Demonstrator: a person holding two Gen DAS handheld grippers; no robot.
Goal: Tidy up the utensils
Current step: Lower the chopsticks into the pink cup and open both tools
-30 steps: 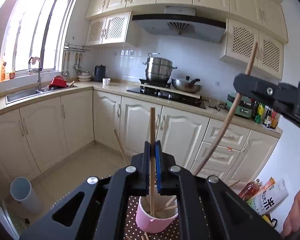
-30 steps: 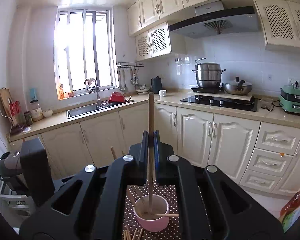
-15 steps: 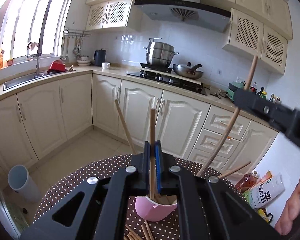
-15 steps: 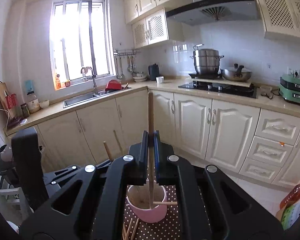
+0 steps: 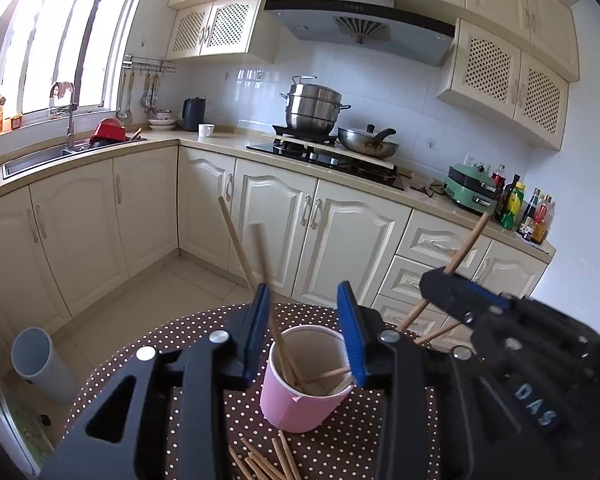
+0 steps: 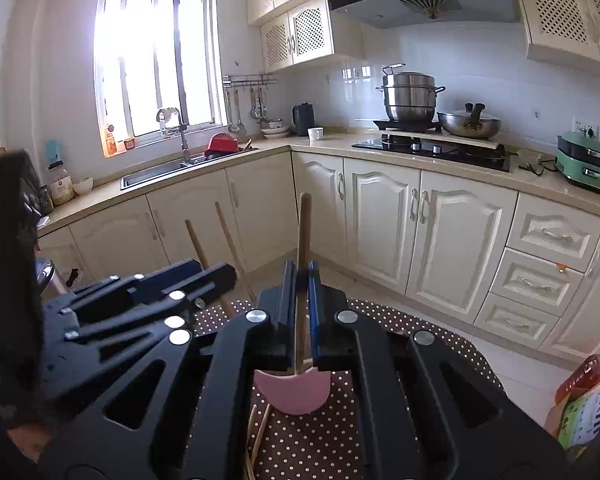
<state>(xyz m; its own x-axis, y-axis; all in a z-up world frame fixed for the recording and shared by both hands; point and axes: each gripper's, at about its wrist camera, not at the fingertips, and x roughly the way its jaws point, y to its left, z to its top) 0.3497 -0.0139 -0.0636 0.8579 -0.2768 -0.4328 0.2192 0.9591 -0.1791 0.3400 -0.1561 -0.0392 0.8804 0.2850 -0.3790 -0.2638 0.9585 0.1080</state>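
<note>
Wooden chopsticks (image 5: 274, 320) lean inside pink cup (image 5: 296, 404); more lie loose before it.
</note>
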